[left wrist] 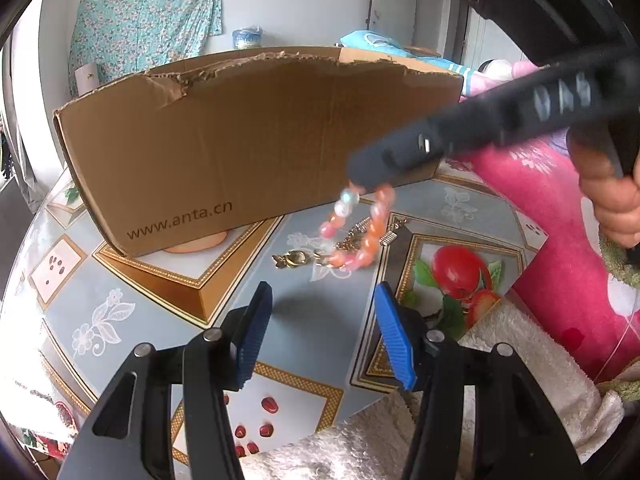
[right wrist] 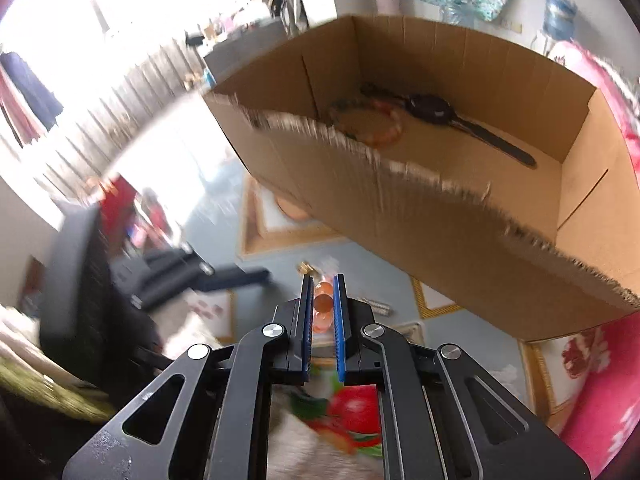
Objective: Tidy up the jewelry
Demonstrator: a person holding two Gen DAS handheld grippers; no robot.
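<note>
The counter (left wrist: 132,292) is covered by a patterned cloth printed with fruit and flowers. A large cardboard box (left wrist: 240,140) with a torn upper edge stands on it, open at the top, its printed side turned toward the left wrist camera. Inside the box, seen from the right wrist camera, a ring of orange and dark beads (right wrist: 366,120) lies on the bottom, and a black wristwatch (right wrist: 452,120) is laid just beside it, touching or overlapping it at one end. A white fluffy towel (left wrist: 500,360) lies at the near edge of the counter, and a pink patterned fabric (left wrist: 560,260) is seen to the right of it.

The left gripper (left wrist: 322,330) is held above the counter with its jaws apart and nothing between them. The right gripper (right wrist: 323,304) reaches in front of the box; its jaws are clamped on an orange and pink beaded bracelet (left wrist: 360,226), which hangs from them with its lower end at or near the counter. A hand (left wrist: 612,196) is seen gripping the handle of the right gripper.

Small gold-coloured jewelry pieces (left wrist: 292,259) lie on the counter under and beside the hanging bracelet, in front of the box.
</note>
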